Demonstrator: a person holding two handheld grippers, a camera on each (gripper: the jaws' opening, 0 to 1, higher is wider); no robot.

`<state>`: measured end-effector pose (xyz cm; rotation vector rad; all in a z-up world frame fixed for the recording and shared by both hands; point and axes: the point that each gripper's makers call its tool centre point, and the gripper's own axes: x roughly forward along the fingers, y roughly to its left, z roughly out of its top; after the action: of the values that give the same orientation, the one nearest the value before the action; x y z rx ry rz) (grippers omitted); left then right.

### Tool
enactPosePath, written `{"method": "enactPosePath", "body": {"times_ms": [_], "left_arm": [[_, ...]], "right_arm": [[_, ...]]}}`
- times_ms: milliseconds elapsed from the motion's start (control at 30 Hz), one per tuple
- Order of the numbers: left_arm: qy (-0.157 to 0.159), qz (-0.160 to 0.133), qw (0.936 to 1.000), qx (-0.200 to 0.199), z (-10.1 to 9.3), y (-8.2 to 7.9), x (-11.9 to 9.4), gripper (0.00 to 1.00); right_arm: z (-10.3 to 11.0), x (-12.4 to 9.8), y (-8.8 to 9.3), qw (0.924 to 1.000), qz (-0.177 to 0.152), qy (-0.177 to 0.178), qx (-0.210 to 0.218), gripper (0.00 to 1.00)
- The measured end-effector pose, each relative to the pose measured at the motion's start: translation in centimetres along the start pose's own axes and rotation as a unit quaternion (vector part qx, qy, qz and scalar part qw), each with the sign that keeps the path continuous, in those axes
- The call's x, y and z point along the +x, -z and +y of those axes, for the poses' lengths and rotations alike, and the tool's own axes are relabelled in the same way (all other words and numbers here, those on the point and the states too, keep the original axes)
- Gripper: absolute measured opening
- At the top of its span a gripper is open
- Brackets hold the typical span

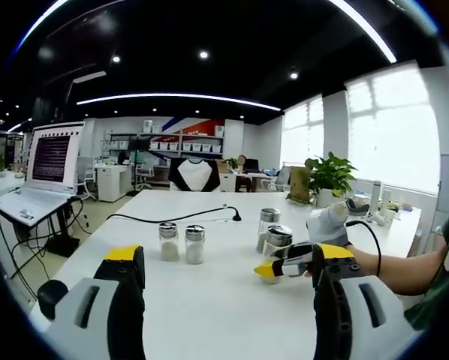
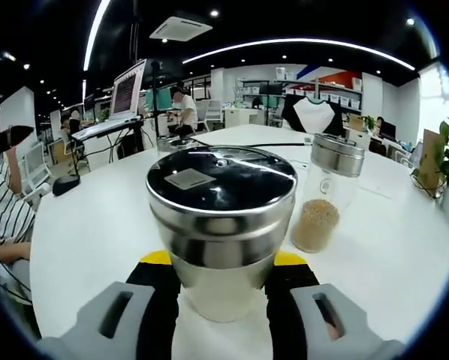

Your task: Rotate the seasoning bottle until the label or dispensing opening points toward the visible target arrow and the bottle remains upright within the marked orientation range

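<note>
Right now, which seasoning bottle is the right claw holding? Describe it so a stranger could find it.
On the white table, look at the pair of bottles nearest the potted plant. It is the nearer seasoning bottle, between the right claw jaws; its neighbour stands free.

Left gripper [image 1: 228,274] open, jaws wide apart, hovering over the table's near edge. Right gripper [image 2: 220,289] closed on the bottle [image 2: 221,217], reaching in from the table's right side, forearm [image 1: 393,266] behind it.
</note>
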<state>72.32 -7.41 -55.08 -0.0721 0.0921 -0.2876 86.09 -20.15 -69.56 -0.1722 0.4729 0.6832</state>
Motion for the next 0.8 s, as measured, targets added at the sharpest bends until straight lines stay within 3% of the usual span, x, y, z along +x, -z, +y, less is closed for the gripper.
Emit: {"method": "enactPosePath", "body": {"times_ms": [333, 800], "left_arm": [[0.007, 0.005, 1.0, 0.003, -0.5, 0.2, 0.3, 0.98], [0.011, 0.009, 0.9999, 0.001, -0.8, 0.5, 0.5, 0.98]], "right_arm": [[0.7, -1.5, 1.0, 1.0, 0.0, 0.003, 0.006, 0.43], [0.8, -1.9, 1.0, 1.0, 0.0, 0.006, 0.007, 0.43]]}}
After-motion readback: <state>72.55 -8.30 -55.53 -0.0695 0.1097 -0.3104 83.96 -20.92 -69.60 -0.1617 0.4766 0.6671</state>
